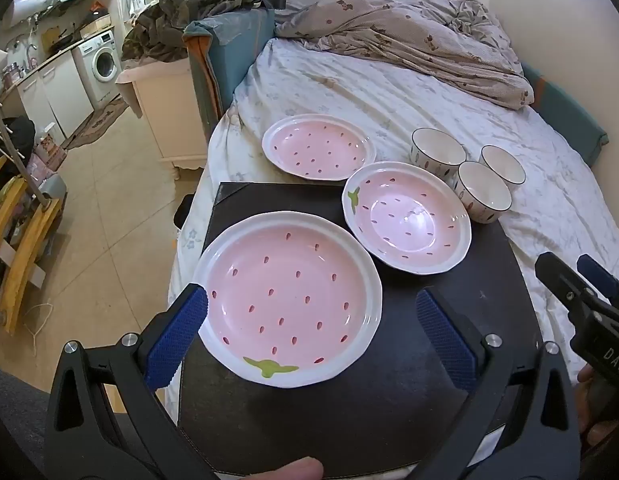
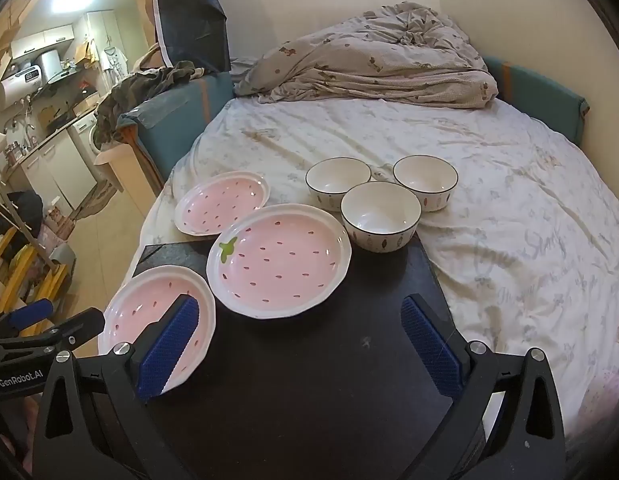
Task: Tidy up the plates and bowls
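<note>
Three pink strawberry plates lie here. The near plate [image 1: 289, 296] [image 2: 157, 320] and the middle plate [image 1: 407, 218] [image 2: 279, 258] rest on a black board [image 1: 449, 320] [image 2: 309, 360]. The far plate [image 1: 319, 146] [image 2: 221, 202] lies on the bed. Three white bowls stand beyond them: one nearest [image 1: 485, 190] [image 2: 381, 214], one far left [image 1: 437, 152] [image 2: 337, 182], one far right [image 1: 503, 164] [image 2: 425, 180]. My left gripper [image 1: 311, 320] is open above the near plate, empty. My right gripper [image 2: 299, 336] is open above the board, empty; it also shows at the right edge of the left wrist view [image 1: 581, 280].
The board lies on a bed with a pale sheet [image 2: 509, 220]. A crumpled duvet [image 1: 409, 36] [image 2: 369, 64] lies at the far end. The bed's left edge drops to a tiled floor [image 1: 109, 220], with a kitchen and washing machine [image 1: 103, 60] beyond.
</note>
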A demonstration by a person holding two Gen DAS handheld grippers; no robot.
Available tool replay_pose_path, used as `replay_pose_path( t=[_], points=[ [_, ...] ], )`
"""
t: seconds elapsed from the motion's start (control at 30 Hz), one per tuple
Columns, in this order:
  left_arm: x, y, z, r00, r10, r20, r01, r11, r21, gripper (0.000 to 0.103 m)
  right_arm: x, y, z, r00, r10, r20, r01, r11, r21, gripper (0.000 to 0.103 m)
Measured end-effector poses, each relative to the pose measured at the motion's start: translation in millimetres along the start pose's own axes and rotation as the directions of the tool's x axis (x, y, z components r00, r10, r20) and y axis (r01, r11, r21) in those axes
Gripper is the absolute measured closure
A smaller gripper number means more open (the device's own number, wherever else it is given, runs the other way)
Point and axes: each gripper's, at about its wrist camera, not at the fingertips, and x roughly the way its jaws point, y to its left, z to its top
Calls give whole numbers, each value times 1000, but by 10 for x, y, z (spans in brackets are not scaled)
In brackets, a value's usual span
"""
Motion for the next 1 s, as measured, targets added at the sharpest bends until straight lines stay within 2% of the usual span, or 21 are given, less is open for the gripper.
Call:
replay_pose_path(
  t=[1.0],
  points=[
    [-29, -22, 2, 1000, 0, -3, 0, 1000, -1, 0, 56, -43, -9, 1000, -1, -7, 1, 1000, 4, 0]
  ],
)
